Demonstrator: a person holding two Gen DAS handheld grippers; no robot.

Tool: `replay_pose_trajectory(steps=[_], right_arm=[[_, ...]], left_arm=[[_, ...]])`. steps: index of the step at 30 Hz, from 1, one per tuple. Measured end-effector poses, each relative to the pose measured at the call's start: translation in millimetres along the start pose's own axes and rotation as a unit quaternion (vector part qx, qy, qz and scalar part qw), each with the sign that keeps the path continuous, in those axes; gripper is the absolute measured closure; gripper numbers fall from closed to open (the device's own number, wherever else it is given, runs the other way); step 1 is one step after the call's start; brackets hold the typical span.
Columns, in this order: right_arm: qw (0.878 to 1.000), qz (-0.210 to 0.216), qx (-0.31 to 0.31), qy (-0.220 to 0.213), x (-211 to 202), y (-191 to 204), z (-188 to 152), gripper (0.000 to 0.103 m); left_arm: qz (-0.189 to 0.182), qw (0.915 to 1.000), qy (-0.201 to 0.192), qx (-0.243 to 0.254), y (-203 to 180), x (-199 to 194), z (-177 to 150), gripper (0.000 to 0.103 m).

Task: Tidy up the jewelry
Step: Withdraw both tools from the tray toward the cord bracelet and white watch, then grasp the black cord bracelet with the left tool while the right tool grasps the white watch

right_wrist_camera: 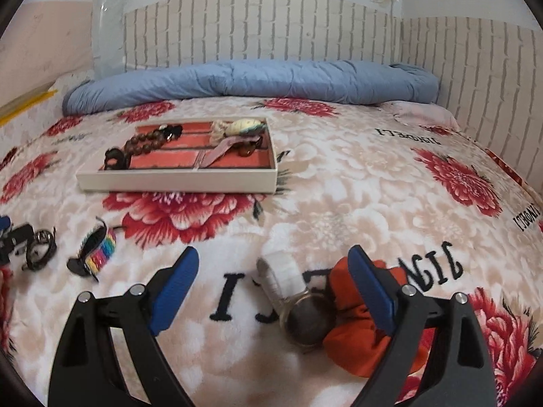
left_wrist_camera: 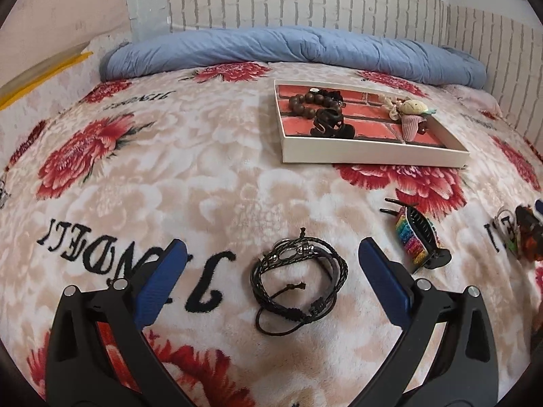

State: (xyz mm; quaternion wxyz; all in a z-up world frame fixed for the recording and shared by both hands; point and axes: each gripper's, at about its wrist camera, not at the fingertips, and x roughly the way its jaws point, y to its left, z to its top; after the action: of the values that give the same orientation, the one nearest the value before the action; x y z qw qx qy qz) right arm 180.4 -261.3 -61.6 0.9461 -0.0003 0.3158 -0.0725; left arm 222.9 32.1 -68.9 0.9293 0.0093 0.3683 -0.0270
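We hold both pairs of fingers wide open and empty: the left gripper [left_wrist_camera: 271, 254] has one black braided bracelet [left_wrist_camera: 298, 278] lying coiled on the bed [left_wrist_camera: 203, 186] between its blue tips, low in the frame. The right gripper [right_wrist_camera: 273, 264] straddles one white-strapped watch [right_wrist_camera: 295, 295], its strap running from lower right up to the left, touching one orange scrunchie [right_wrist_camera: 366, 349]. One rainbow hair claw [left_wrist_camera: 415, 237] lies right of the bracelet, and one white tray [left_wrist_camera: 373, 157] sits at upper right.
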Motion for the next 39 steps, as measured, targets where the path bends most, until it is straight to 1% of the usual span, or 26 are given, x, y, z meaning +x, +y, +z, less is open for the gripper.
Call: replay_pose_trajectory(steps=[6,7,8,10,13,15,18,20,21,23,25,30,33,34,35,37,39], right_arm=[[1.000,-0.008,-0.029,-0.001,1,12,-4,0.016],[0.999,-0.010,-0.030,0.001,2,13,-5,0.018],[1.000,-0.009,-0.029,0.006,4,12,-5,0.023],[1.000,-0.010,-0.023,0.017,10,9,-5,0.026],[0.999,-0.008,-0.012,0.031,15,5,-6,0.039],[0.999,-0.010,-0.009,0.034,16,4,-7,0.041],[0.999,-0.015,-0.009,0.037,17,4,-7,0.045],[0.999,-0.021,-0.010,0.041,19,4,-7,0.050],[0.999,-0.023,-0.009,0.045,21,3,-6,0.051],[0.998,-0.023,-0.006,0.054,24,2,-6,0.055],[0.998,-0.023,-0.004,0.061,28,1,-7,0.056],[0.997,-0.027,-0.009,0.066,30,3,-7,0.058],[0.997,-0.026,-0.010,0.070,32,2,-6,0.059],[0.997,-0.027,-0.008,0.072,33,1,-6,0.061],[0.997,-0.025,-0.006,0.073,34,-1,-6,0.062],[0.997,-0.022,0.003,0.073,34,-5,-6,0.062],[0.997,-0.020,0.009,0.075,35,-8,-6,0.062]], left_arm=[[-0.008,0.9999,0.003,-0.009,4,1,-6,0.006],[-0.007,0.9999,0.005,-0.008,4,2,-6,0.006],[-0.005,0.9999,0.007,-0.005,2,3,-7,0.006],[-0.004,0.9999,0.009,0.003,-1,3,-9,0.006],[-0.004,0.9999,0.011,0.012,-4,3,-10,0.007],[-0.003,0.9998,0.013,0.015,-4,2,-11,0.008],[-0.011,0.9997,0.018,0.011,-2,2,-12,0.013],[-0.016,0.9995,0.026,0.005,2,4,-13,0.020],[-0.018,0.9994,0.030,0.002,3,5,-13,0.022],[-0.024,0.9990,0.038,-0.005,6,8,-14,0.030],[-0.029,0.9985,0.044,-0.011,9,10,-14,0.034],[-0.029,0.9982,0.049,-0.018,12,11,-14,0.038],[-0.030,0.9976,0.060,-0.013,12,17,-14,0.043],[-0.032,0.9971,0.067,-0.012,12,20,-13,0.046],[-0.032,0.9968,0.073,-0.011,13,22,-13,0.050],[-0.026,0.9966,0.077,-0.010,15,25,-12,0.052],[-0.016,0.9970,0.076,-0.008,18,26,-12,0.052]])
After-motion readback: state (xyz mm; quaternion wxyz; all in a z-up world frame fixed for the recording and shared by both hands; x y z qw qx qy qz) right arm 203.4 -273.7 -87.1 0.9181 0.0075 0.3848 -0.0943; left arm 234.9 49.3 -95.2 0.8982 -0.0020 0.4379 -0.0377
